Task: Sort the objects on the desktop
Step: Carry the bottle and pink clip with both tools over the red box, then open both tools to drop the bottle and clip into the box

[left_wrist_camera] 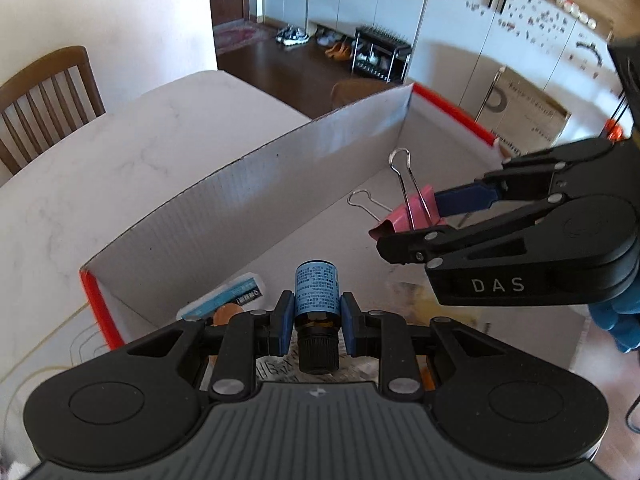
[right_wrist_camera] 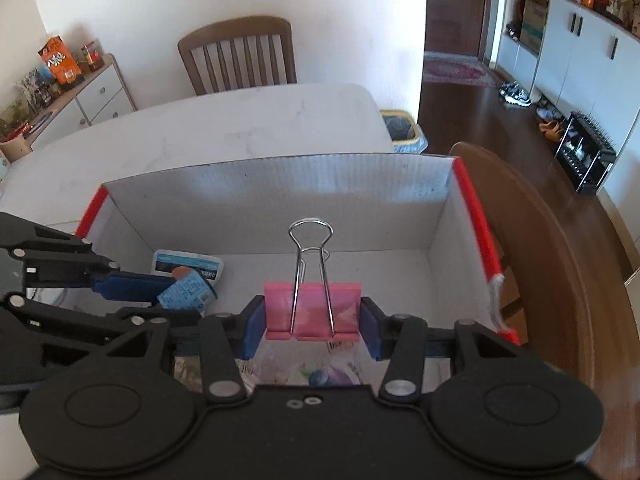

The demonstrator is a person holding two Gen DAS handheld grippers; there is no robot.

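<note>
Two grippers hold things over the box point(right_wrist_camera: 280, 192).
Left gripper point(left_wrist_camera: 316, 320) clamps a bottle point(left_wrist_camera: 316, 290); right gripper point(right_wrist_camera: 313, 322) clamps a pink clip point(right_wrist_camera: 313, 312); items beneath are hidden.

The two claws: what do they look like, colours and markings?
Both the left claw and right claw are matte black linkage frames with silver rivets and blue finger pads. The right one carries white "DAS" lettering; a blue sleeve shows behind it.

White letters "DAS" stand on the black body of the right gripper point(left_wrist_camera: 404, 228). The small brown bottle's blue paper label point(left_wrist_camera: 316, 292) carries dense print, too small to read, as is the flat white-and-blue packet point(left_wrist_camera: 236, 294).
</note>
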